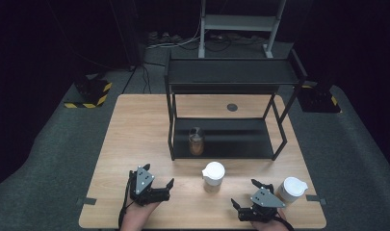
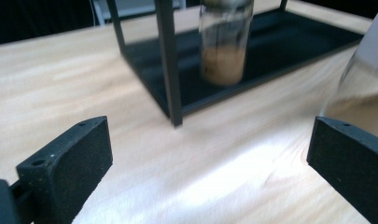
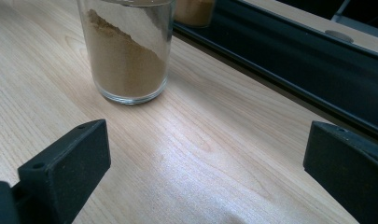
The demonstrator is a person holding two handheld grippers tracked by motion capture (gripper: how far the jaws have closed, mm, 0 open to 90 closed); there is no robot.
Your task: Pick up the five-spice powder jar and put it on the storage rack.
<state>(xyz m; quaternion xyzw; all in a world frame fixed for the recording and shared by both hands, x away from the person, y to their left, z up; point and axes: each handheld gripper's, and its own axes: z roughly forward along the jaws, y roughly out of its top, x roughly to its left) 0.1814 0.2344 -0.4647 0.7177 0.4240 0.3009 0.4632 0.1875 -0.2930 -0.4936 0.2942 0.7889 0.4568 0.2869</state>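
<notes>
Clearly we hold both claws released — left gripper (image 1: 160, 188) and right gripper (image 1: 253, 197) grasp nothing. Between them stands the near jar (image 1: 213, 176), white-lidded, just before the shelf (image 1: 221, 153). A careless sideways approach could knock it over — glass, top-heavy.

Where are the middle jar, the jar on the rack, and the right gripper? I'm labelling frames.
middle jar (image 1: 213, 176): high view, on its white lid.
jar on the rack (image 1: 196, 142): high view, on its glass side.
right gripper (image 1: 247, 193): high view, between its fingertips.
</notes>
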